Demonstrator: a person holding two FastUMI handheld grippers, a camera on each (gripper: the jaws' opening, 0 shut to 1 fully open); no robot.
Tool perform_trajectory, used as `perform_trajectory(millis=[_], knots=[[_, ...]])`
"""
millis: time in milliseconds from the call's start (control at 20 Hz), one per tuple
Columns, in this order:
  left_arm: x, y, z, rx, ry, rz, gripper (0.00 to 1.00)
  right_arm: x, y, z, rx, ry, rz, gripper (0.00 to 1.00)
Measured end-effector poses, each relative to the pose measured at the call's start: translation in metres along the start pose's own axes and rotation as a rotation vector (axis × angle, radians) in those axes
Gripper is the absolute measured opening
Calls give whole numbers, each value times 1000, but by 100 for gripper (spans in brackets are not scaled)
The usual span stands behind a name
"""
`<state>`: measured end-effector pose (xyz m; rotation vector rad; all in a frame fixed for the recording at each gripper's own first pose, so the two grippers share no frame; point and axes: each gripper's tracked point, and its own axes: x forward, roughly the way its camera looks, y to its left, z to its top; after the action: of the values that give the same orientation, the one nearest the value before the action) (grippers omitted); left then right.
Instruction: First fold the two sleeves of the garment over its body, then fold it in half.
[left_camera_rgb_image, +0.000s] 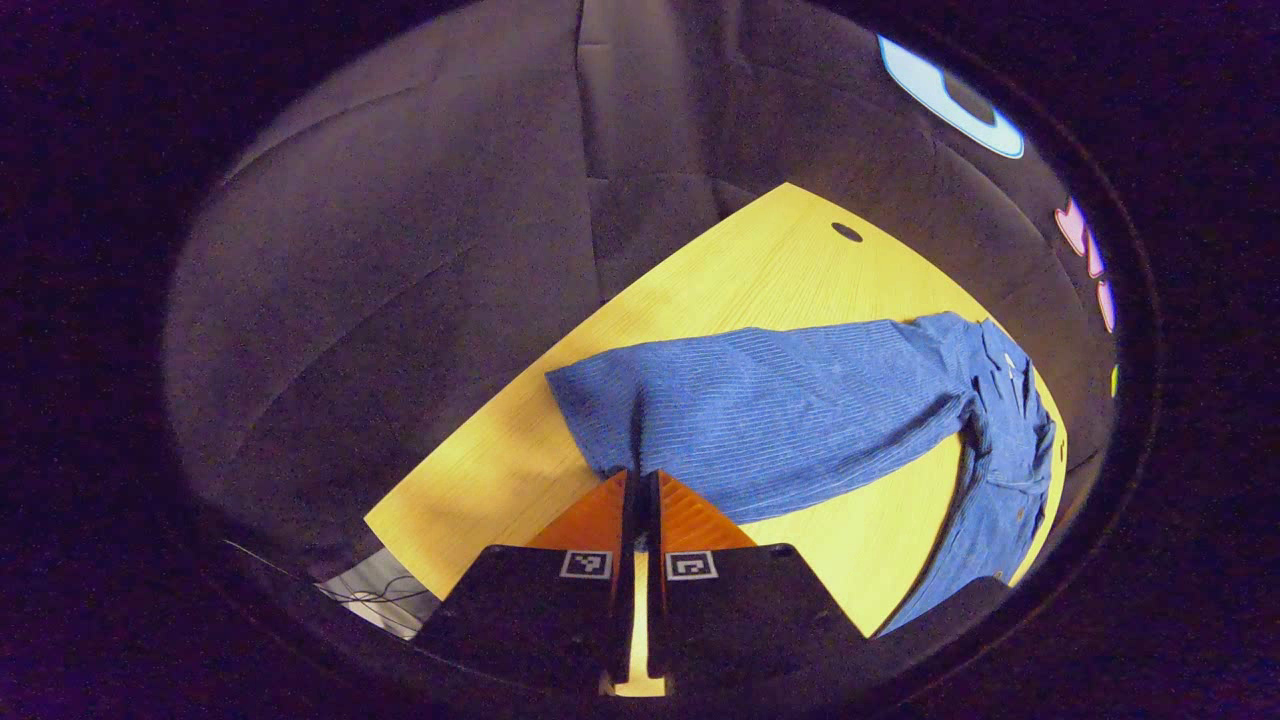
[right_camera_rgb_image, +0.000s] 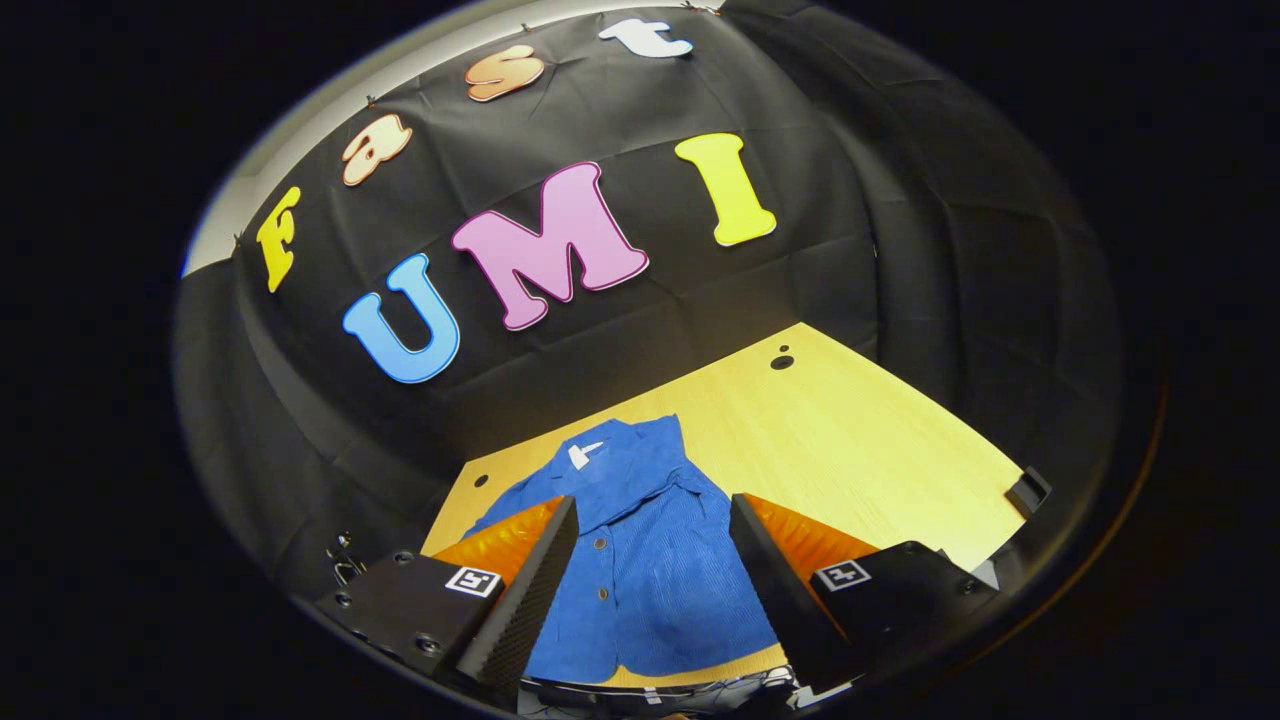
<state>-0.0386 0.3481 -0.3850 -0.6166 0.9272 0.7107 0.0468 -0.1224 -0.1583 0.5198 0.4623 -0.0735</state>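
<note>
A blue striped button shirt lies front up on the yellow table, collar toward the back wall. In the left gripper view one long sleeve stretches flat across the table, away from the shirt's body. My left gripper is shut on the near edge of that sleeve, close to the cuff end, with the fingers nearly together. My right gripper hangs open above the shirt's front, its fingers wide apart on either side of the button line, touching nothing.
The table has a small dark hole near its far corner, also seen as the hole beyond the sleeve. A small black object sits at the table's right edge. Black cloth walls surround the table.
</note>
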Motion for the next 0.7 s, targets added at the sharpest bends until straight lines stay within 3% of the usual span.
perform_trajectory(millis=[450, 700], knots=[[-14, -19, 4, -13, -53, -51, 0, 21, -4, -8, -71, 30, 13, 97], [-62, -120, 50, 41, -191, -249, 0, 31, -20, -7, -148, 41, 9, 98]])
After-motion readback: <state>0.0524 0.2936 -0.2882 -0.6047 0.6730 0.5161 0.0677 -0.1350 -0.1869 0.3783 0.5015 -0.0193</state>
